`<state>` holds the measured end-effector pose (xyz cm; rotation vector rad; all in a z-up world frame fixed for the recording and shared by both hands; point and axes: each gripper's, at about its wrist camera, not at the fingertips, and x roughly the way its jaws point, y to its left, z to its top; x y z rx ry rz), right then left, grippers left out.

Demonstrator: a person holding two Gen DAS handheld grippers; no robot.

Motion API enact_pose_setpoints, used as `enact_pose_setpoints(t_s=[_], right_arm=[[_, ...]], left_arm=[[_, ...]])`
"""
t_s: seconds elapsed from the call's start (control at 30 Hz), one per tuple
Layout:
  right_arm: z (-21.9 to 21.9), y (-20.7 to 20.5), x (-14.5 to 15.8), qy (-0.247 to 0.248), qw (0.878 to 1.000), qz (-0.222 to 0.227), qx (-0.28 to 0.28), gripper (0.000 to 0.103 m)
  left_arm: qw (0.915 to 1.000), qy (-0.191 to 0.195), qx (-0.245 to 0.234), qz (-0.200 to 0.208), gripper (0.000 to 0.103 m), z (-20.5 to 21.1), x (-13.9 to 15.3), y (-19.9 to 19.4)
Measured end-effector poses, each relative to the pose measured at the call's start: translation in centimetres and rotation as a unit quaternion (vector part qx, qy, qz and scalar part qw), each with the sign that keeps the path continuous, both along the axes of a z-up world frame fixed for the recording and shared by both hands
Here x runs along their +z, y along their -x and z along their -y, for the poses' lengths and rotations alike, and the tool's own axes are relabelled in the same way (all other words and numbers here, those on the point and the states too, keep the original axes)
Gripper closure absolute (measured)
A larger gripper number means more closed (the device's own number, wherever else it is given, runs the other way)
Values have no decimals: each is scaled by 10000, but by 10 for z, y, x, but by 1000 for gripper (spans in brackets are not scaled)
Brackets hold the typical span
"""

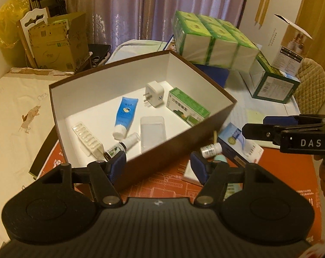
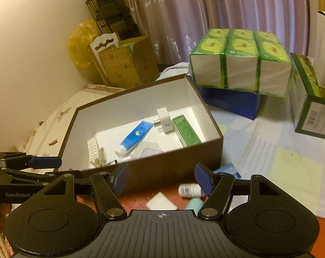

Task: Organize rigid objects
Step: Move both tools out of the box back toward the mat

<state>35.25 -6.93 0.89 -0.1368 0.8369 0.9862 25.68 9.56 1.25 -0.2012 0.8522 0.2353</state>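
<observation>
Brown cardboard forms the outside of an open box (image 1: 173, 150) with a white interior, sitting at the centre of a cluttered surface. Inside it lie a blue tube (image 1: 124, 116) with a white cap, a white plug adapter (image 1: 154, 93) toward the far side, a green medicine carton (image 1: 187, 106) against the right wall, a clear plastic case (image 1: 152, 132), a strip of vials (image 1: 87, 138) on the left and a small dark bottle (image 1: 115, 149) near the front wall.

Outside the box, just beyond its near right corner, a small white bottle (image 1: 210, 149) lies on its side beside a blue and white carton (image 1: 237, 144), on a red sheet.

The left gripper (image 1: 158, 164) hovers over the box's near wall, jaws apart and holding nothing. The right gripper (image 2: 161, 180) hovers close beside it, also released and empty, with the white bottle showing just by its right finger.

A wrapped pack of green tissues (image 2: 239, 64) rests on a blue box (image 2: 231, 102) at the far right.
</observation>
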Motion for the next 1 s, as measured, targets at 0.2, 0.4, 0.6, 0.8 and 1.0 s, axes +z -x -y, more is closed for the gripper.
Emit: enact_pose_setpoints(t_s=[0.2, 0.4, 0.6, 0.8, 1.0], right_arm=[[17, 12, -2, 89, 9999, 40, -44, 38], [35, 23, -10, 236, 9997, -12, -73, 38], [52, 32, -20, 374, 9992, -126, -88, 38], [66, 38, -31, 553, 9982, -191, -151, 38], [80, 41, -41, 683, 9970, -274, -229, 38]], left_arm=[[9999, 34, -115, -38, 40, 15, -3, 8], [9996, 76, -219, -156, 40, 32, -11, 16], [9988, 153, -341, -316, 40, 48, -21, 22], [9977, 199, -458, -453, 41, 61, -33, 23], [9965, 239, -591, -536, 41, 75, -42, 17]])
